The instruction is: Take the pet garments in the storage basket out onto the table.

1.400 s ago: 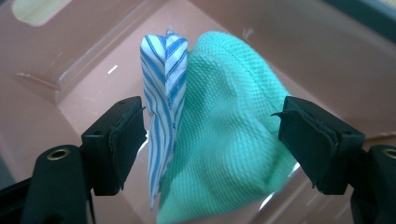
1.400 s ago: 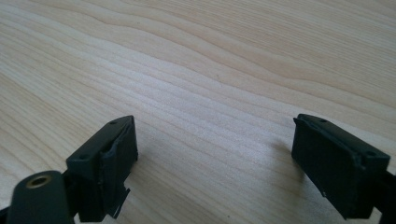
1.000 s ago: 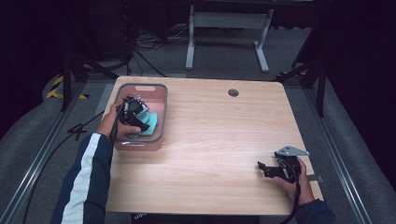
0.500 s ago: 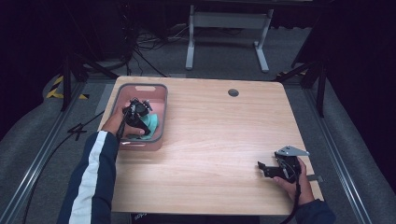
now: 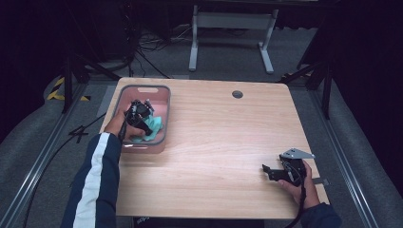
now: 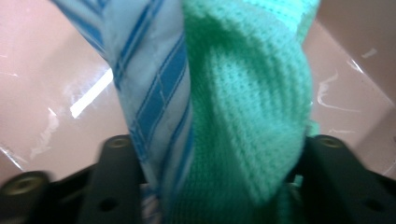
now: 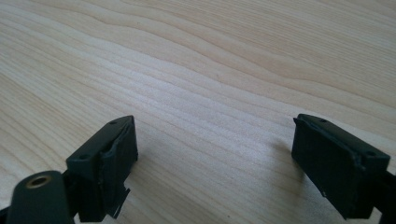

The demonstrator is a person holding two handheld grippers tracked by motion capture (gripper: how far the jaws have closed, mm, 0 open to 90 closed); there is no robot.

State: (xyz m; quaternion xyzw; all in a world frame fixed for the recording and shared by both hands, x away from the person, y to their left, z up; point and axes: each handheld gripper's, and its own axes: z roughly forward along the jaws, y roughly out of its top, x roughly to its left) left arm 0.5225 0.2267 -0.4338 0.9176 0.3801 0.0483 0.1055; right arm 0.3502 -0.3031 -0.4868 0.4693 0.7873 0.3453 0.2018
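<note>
left hand-held gripper (image 5: 142, 114) down inside pink tub (image 5: 164, 95) at far left of bench (image 5: 223, 137). jaws just closed in, now clamped on two cloths bunched together: green knit cloth (image 6: 252, 112) plus blue-striped white cloth (image 6: 149, 74). cloths sit in tub, green one toward its near right side. tub walls shiny pink around them. right hand-held gripper (image 5: 266, 172) low over bare wood near right corner of bench, well apart from tub, jaws wide apart, nothing between them.
</note>
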